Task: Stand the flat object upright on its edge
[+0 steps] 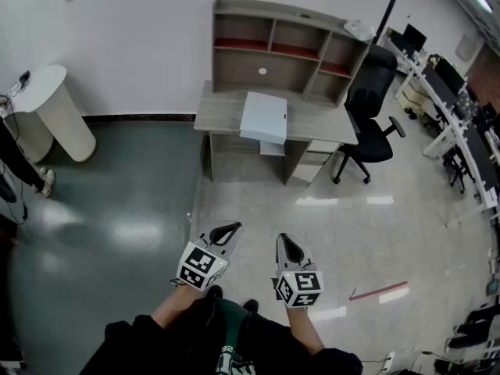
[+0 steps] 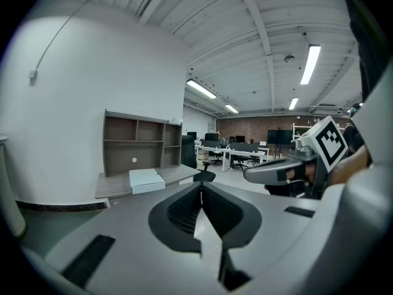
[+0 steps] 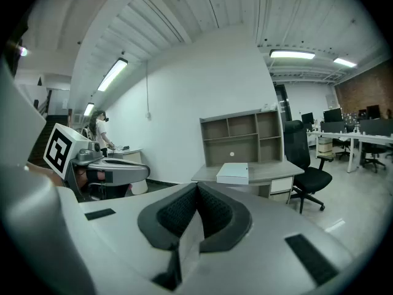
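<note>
Left hand-held gripper [image 1: 225, 231] and right hand-held gripper [image 1: 286, 246]: closed, empty. Flat white object [image 1: 263, 117], apparently a box, lies untouched on grey wooden table [image 1: 223, 116]; uprighting remains.

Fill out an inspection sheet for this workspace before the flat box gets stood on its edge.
Surface: wooden desk with a shelf hutch at its back.
Job's things: white flat box lying flat on the desk, untouched.
Clutter: nothing seen.
Grippers: left gripper and right gripper both shut, empty, over the floor, well short of the desk.
Cables: a thin cable runs down the wall.
Surroundings: black office chair right of the desk; red strip on the floor; white counter at left.
</note>
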